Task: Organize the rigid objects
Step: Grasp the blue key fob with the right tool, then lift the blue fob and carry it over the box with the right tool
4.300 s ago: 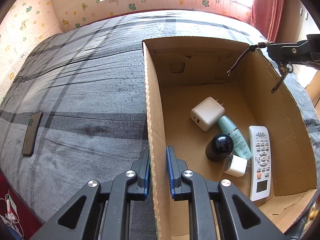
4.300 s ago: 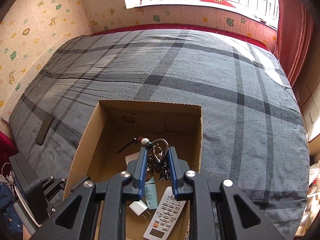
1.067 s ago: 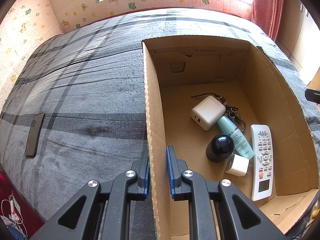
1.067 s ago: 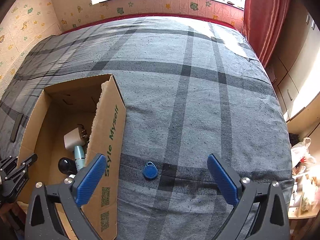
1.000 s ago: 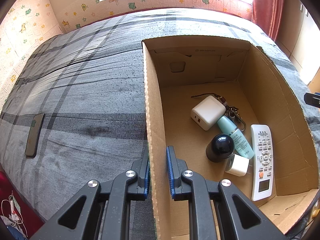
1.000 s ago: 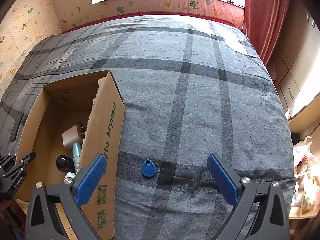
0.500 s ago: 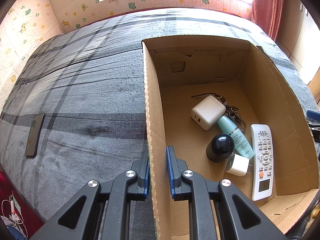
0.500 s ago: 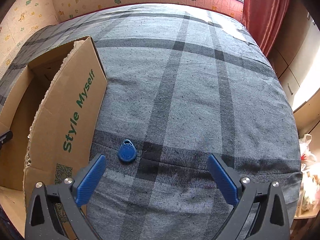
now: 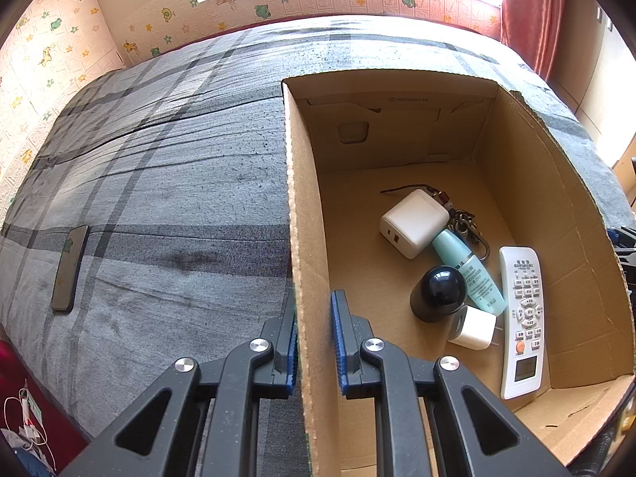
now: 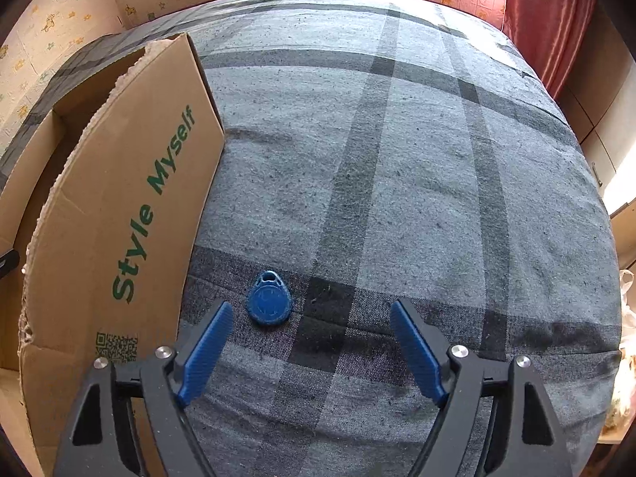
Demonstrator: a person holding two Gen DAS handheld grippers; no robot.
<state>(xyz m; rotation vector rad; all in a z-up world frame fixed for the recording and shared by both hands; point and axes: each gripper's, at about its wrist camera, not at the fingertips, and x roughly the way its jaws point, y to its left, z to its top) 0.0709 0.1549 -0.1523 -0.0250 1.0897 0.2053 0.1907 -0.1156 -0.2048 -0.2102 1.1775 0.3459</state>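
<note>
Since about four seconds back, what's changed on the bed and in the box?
The right gripper let the keys go into the box, swung out over the bed and came down over the blue tag; its jaws are closing, not yet touching it. The left gripper stays clamped on the box wall; the other things inside haven't moved.

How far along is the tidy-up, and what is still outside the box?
Done: the white charger, keys, teal bottle, dark jar, small plug and remote lie in the cardboard box, whose wall the left gripper clamps. In hand: the right gripper is closing near the blue key fob, nothing gripped yet. Left: that fob and the phone.
</note>
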